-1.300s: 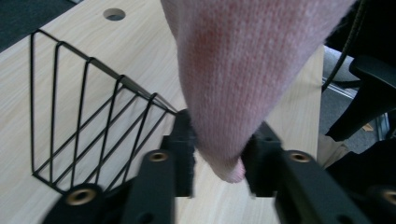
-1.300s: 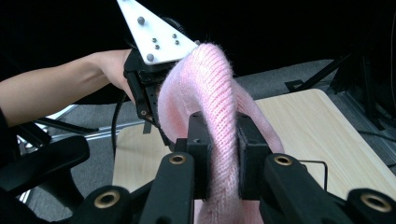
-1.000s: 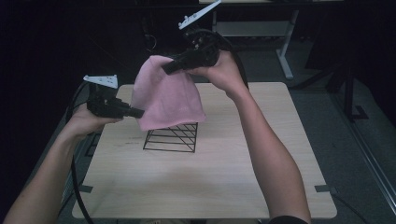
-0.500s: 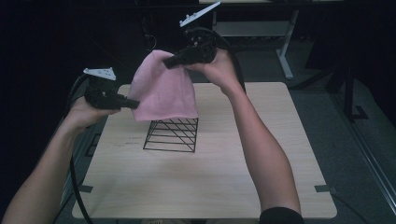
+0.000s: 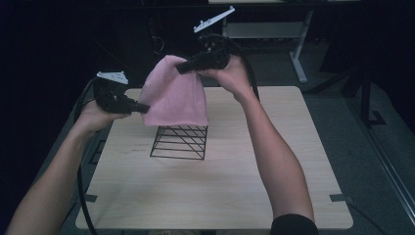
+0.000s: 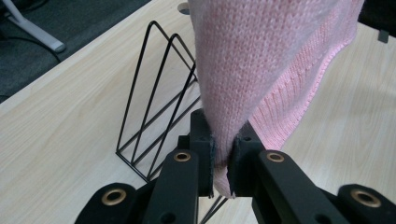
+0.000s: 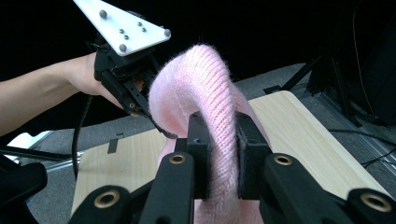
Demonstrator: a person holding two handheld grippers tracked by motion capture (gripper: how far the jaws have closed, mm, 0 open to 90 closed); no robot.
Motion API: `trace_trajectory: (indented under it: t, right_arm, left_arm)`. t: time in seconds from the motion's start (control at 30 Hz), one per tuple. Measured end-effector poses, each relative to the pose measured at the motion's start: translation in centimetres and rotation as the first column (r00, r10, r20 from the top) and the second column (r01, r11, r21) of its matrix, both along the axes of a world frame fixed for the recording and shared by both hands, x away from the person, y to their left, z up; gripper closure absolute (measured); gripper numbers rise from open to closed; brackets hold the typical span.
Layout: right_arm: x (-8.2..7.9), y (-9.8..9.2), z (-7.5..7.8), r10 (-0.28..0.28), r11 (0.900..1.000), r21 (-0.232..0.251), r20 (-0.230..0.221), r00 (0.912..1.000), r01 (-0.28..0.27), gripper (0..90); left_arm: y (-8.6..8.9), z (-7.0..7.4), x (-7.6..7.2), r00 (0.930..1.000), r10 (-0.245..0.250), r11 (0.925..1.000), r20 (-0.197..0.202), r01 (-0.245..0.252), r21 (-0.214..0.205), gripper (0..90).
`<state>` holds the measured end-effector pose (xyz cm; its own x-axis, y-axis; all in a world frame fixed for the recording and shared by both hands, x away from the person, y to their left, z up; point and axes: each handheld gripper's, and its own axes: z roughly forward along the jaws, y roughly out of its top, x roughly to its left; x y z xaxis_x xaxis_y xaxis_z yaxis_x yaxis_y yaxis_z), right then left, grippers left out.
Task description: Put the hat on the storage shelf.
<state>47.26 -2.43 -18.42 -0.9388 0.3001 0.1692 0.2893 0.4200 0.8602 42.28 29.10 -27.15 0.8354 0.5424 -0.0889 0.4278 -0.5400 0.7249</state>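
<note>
Pink knit hat (image 5: 173,95) hangs mid-frame in the high view above a black wire rack (image 5: 179,142) on the bench (image 5: 220,196), stretched between the left tool (image 5: 145,108) and right tool (image 5: 180,69). Left gripper view: the left tool (image 6: 223,158) pinches the hat's ribbed hem. Right gripper view: the right tool (image 7: 221,140) pinches its crown, centre frame.

Light wood-grain rectangular table (image 5: 274,191) with rounded corners. A black wire rack (image 5: 179,142) with triangular dividers stands directly on it, left of centre, toward the far edge.
</note>
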Motion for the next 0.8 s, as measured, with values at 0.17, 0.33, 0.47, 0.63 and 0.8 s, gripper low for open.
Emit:
trace_trajectory:
  t: [0.17, 0.33, 0.47, 0.63, 0.8]
  right_arm:
    - [-0.3, -0.5, -0.5, -0.007, 1.0000, -0.005, 0.002, 1.0000, 0.007, 78.6]
    - [-0.5, -1.1, -0.8, -0.008, 1.0000, 0.000, 0.010, 0.9999, 0.008, 78.5]
    - [-0.6, -1.2, -0.7, -0.020, 0.9998, -0.003, 0.014, 0.9997, 0.020, 78.5]
    - [-0.2, -1.3, -0.8, -0.030, 0.9996, 0.006, 0.022, 0.9993, 0.029, 78.5]
    - [-0.1, -0.7, -1.2, -0.012, 0.9998, 0.013, 0.020, 0.9997, 0.012, 78.4]
  left_arm:
    - [-0.6, -0.1, -0.1, 0.9999, -0.007, 0.9997, 0.013, 0.006, 0.025, 82.4]
    - [-1.0, -0.3, 0.2, 0.9998, -0.002, 0.9997, 0.018, 0.001, 0.026, 82.1]
    - [-1.2, -0.4, 0.6, 0.9998, 0.006, 0.9997, 0.016, -0.007, 0.022, 82.1]
    - [-1.4, -0.7, 1.5, 0.9997, 0.020, 0.9998, 0.012, -0.020, 0.007, 82.0]
    - [-0.9, -1.4, 1.6, 0.9998, 0.022, 0.9996, 0.001, -0.022, 0.019, 81.5]
